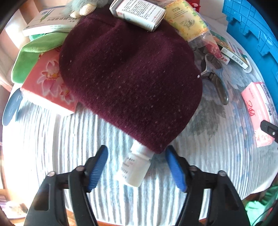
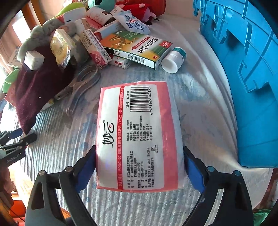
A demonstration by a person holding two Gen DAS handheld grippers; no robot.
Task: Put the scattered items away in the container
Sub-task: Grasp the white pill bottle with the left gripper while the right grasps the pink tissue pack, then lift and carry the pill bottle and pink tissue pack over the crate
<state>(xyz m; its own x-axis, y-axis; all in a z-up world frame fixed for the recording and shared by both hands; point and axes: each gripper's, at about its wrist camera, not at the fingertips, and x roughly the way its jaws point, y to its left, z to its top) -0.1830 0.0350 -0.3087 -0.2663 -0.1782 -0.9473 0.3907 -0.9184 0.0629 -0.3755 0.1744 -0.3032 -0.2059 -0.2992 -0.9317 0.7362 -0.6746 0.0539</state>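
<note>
Your right hand-held gripper [image 2: 139,167] is clamped on a pink and white tissue pack [image 2: 137,137], its blue pads pressing the pack's two long sides, with the barcode end pointing away from you. The pack sits above the striped cloth of the bench [image 2: 57,139]; whether it touches the cloth cannot be told. Just to its right stands the blue crate [image 2: 252,87], its wall close beside the pack. Your left hand-held gripper [image 1: 136,168] is spread wide, its pads on either side of a small white bottle [image 1: 135,170] without touching it. The bottle lies on its side on the bench, its cap end tucked under the edge of a dark red knit hat [image 1: 132,78]. A white box [image 1: 137,13] rests on the far part of the hat, with a yellow packet [image 1: 185,22] just beside it. A pink flowered pack [image 1: 48,83] lies partly under the hat's left side, and metal pliers [image 1: 215,76] lie to its right.
</note>
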